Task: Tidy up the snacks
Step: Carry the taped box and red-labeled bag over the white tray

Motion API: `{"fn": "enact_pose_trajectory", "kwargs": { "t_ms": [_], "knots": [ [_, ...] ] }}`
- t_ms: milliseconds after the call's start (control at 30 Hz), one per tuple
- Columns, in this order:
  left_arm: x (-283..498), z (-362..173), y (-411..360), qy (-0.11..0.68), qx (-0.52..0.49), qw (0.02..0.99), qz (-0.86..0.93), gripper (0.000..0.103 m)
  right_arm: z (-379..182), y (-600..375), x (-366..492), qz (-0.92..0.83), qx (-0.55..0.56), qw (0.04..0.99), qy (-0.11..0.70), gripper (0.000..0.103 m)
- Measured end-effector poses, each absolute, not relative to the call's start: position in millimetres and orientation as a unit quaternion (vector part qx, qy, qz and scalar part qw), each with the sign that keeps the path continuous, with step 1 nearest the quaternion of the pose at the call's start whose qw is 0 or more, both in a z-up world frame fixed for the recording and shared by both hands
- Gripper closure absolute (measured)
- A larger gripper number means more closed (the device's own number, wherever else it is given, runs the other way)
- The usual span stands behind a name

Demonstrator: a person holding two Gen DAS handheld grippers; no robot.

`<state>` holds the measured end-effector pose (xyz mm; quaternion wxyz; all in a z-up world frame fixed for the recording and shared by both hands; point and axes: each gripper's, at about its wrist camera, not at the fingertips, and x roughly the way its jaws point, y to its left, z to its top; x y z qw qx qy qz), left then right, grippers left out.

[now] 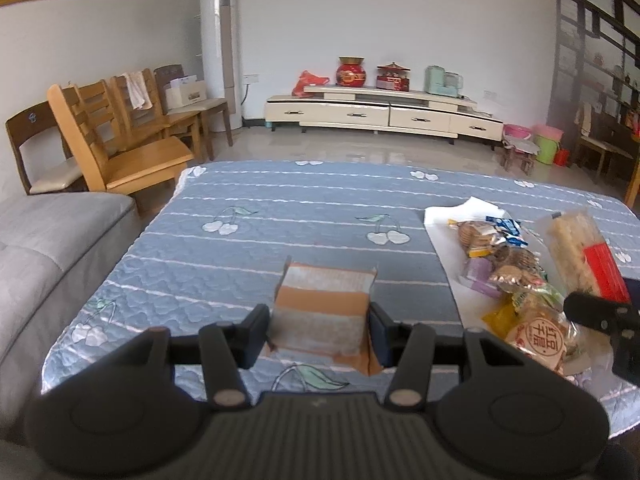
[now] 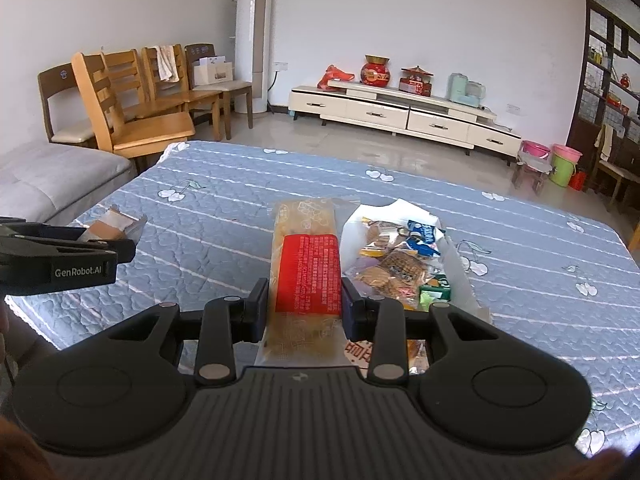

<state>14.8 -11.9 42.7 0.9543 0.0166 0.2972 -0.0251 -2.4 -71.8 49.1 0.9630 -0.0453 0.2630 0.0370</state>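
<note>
My left gripper (image 1: 318, 330) is shut on a small open cardboard box (image 1: 324, 308) and holds it over the blue quilted table (image 1: 280, 224). My right gripper (image 2: 305, 312) is shut on a long clear snack pack with a red label (image 2: 306, 264), lifted just left of the snack pile. The pile of wrapped biscuits and snacks (image 2: 400, 264) lies on a white bag (image 2: 400, 208). In the left wrist view the pile (image 1: 508, 272) lies to the right, with the long pack (image 1: 580, 256) and the right gripper's finger (image 1: 600, 312) beside it. The left gripper and box (image 2: 112, 228) show at the left of the right wrist view.
A grey sofa (image 1: 48, 248) borders the table's left side. Wooden chairs (image 1: 120, 140) stand beyond the far left corner. A low white TV cabinet (image 1: 380, 112) and a tall air conditioner (image 1: 222, 48) stand against the far wall. Plastic buckets (image 2: 560, 164) sit at far right.
</note>
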Motion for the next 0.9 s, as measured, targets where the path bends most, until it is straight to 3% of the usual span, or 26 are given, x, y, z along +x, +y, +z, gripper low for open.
{"fn": "enact_pose_trajectory", "kwargs": {
  "t_ms": [900],
  "knots": [
    [22.2,57.4,-71.0,0.282,0.028,0.954,-0.092,0.051,49.6,-81.6,1.7,-0.008,-0.028,0.967,0.254,0.059]
  ]
}}
